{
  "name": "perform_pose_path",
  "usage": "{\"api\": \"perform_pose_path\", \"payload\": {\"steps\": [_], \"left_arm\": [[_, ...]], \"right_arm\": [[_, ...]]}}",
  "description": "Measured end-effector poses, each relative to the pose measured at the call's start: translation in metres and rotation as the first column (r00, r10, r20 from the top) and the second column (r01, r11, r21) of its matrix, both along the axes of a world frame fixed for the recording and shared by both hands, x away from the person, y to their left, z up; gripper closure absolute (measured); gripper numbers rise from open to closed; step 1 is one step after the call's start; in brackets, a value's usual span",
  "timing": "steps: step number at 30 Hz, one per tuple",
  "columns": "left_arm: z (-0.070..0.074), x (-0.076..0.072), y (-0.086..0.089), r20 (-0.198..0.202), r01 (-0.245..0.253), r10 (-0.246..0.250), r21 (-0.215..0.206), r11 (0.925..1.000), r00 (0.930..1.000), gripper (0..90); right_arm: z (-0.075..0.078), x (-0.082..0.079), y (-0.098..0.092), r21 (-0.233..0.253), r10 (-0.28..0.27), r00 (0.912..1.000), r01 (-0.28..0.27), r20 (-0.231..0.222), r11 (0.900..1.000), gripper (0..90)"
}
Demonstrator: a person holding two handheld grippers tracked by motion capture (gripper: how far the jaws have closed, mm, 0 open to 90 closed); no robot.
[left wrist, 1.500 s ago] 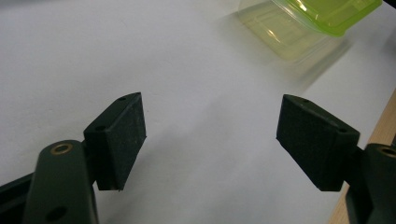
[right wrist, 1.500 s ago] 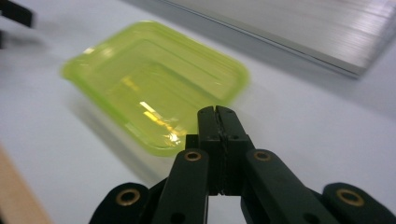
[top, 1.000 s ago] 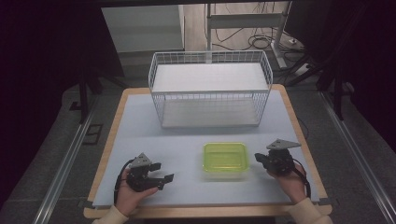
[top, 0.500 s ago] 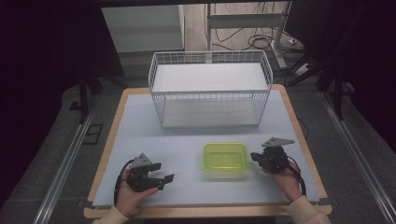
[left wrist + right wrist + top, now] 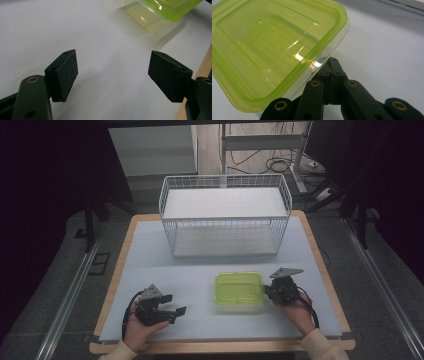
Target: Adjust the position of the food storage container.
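Slippage is the risk: the lidded green container (image 5: 239,289), lower centre of the frame, is pinched only at its rim by the right gripper (image 5: 270,291); the left gripper (image 5: 176,312) is held wide.

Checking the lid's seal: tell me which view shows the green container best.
The right gripper view: the green container is close, lid ridges sharp. The high view shows it whole but small on the table. The left gripper view catches one blurred corner.
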State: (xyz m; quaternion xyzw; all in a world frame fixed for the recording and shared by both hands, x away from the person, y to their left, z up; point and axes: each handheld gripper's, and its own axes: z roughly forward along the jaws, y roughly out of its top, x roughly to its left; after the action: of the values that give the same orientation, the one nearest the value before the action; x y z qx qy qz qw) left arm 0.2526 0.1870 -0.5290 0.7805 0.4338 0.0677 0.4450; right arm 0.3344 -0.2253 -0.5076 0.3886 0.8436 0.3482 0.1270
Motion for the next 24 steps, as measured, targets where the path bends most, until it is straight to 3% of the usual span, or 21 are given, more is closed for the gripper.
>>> {"api": "perform_pose_path", "payload": {"steps": [15, 24], "left_arm": [[0.0, 0.0, 0.001, 0.001, -0.001, 0.001, -0.001, 1.0, 1.0, 23.3], [0.0, 0.0, 0.003, 0.001, -0.013, 0.013, -0.004, 0.9999, 0.9999, 23.3]], "right_arm": [[-0.007, 0.002, 0.029, -0.02, 0.057, 0.9983, -0.058, -0.01, 0.998, 90.0], [0.0, 0.002, 0.014, 0.008, 0.019, 0.9998, -0.019, 0.01, 1.0, 90.0]]}}
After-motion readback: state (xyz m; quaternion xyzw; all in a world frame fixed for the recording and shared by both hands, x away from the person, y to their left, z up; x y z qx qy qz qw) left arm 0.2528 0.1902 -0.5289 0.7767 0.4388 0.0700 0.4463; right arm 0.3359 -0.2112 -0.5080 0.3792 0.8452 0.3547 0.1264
